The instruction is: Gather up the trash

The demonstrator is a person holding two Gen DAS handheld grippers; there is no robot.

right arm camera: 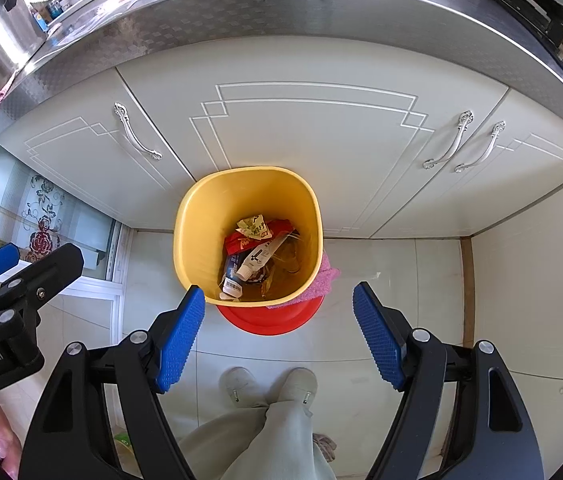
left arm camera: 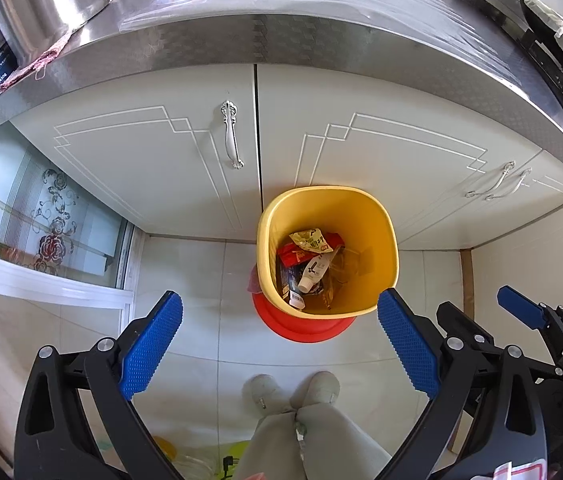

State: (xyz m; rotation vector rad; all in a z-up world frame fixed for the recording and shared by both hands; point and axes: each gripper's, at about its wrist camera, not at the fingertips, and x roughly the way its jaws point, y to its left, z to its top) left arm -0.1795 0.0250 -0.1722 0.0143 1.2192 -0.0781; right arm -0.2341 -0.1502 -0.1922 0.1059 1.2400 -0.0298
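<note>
While I look down through both wrist cameras, the yellow bin (left arm camera: pixel 361 216) stands on the tiled floor (left arm camera: pixel 201 280) just in front of the white cabinet doors (left arm camera: pixel 141 160), seated on a red basin (left arm camera: pixel 301 326) whose rim shows beneath it. Inside the bin lie wrappers: a white tube (left arm camera: pixel 315 270), a red packet (left arm camera: pixel 295 256) and a yellow-green packet (left arm camera: pixel 307 240), with clear film beside them. A pink cloth (right arm camera: pixel 323 280) pokes out between bin and basin on one side.

My left gripper (left arm camera: pixel 279 344) hangs above the floor with its blue pads spread wide and nothing between them. My right gripper (right arm camera: pixel 279 332) is likewise spread wide and empty, its near pad just overlapping the bin's rim in the right wrist view. The two rigs sit side by side, close together.

Below them I see the person's pale shoes (right arm camera: pixel 269 386) and grey trousers (right arm camera: pixel 265 440), standing just short of the basin. A steel countertop (left arm camera: pixel 321 12) overhangs the cabinets, carrying a large metal pot (left arm camera: pixel 41 4) at its left end. A sliding glass door (left arm camera: pixel 41 216) with a flower pattern closes the left side.
</note>
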